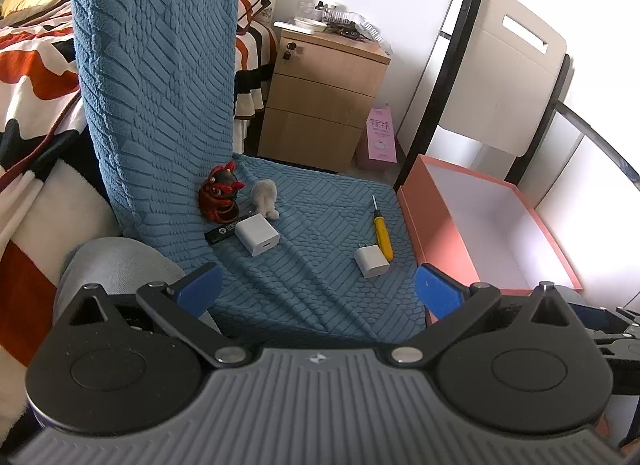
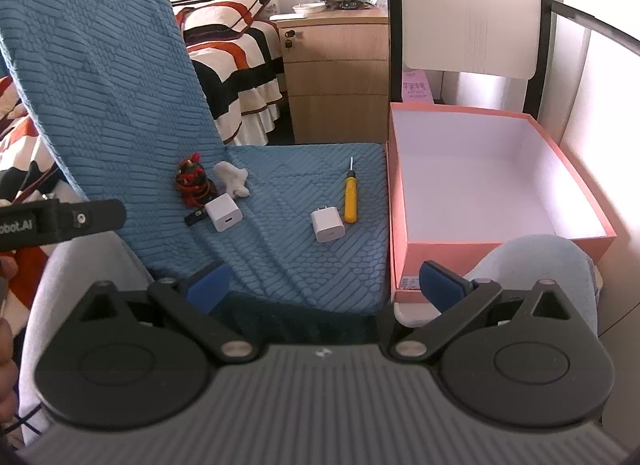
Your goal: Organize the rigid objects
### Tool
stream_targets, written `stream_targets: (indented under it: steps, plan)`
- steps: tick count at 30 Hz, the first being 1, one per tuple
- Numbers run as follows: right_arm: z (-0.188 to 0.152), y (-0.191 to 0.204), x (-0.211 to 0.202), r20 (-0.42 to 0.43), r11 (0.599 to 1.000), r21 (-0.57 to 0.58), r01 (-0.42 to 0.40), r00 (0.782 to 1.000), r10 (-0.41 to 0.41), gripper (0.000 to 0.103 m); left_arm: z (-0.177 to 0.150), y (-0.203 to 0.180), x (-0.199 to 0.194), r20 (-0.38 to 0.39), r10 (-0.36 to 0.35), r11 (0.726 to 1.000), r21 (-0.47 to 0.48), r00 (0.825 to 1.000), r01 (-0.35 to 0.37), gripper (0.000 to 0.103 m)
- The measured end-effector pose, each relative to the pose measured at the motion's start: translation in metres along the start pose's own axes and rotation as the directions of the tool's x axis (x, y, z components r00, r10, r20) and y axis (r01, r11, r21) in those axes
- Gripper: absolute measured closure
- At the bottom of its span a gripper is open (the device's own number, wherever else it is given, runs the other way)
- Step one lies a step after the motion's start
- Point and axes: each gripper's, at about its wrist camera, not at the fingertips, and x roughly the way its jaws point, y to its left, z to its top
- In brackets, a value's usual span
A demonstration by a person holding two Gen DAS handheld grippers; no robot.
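Note:
On the blue textured chair seat [image 1: 320, 289] [image 2: 288, 257] lie a yellow screwdriver [image 1: 381, 231] [image 2: 350, 199], a small white charger [image 1: 372, 261] [image 2: 327, 225] beside it, a larger white charger [image 1: 257, 234] [image 2: 223, 212], a black flat stick [image 1: 222, 233] [image 2: 195, 218], a red and black figurine [image 1: 220, 196] [image 2: 193, 181] and a white fuzzy toy [image 1: 265, 197] [image 2: 234, 179]. An empty pink box [image 1: 440, 233] [image 2: 396, 201] stands to the right. My left gripper [image 1: 318, 289] and right gripper [image 2: 326, 283] are both open and empty, hovering short of the seat's front edge.
A wooden nightstand [image 1: 320, 105] [image 2: 336, 77] with clutter stands behind the chair. A bed with a striped blanket [image 1: 32, 105] [image 2: 236, 65] is at the left. A white chair back [image 1: 508, 77] [image 2: 468, 9] rises behind the box. My knees [image 2: 532, 265] are below.

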Motion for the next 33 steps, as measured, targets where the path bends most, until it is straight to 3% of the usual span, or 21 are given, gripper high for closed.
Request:
stream_targets:
  steps: [33]
  plan:
    - [-0.0071,-0.0028,0.0054,-0.017,1.0,0.015,-0.008,1.0,0.008,0.0,-0.0081,-0.0031,0.0089,-0.027,0.005,1.0,0.012,1.0,-0.005,0.0]
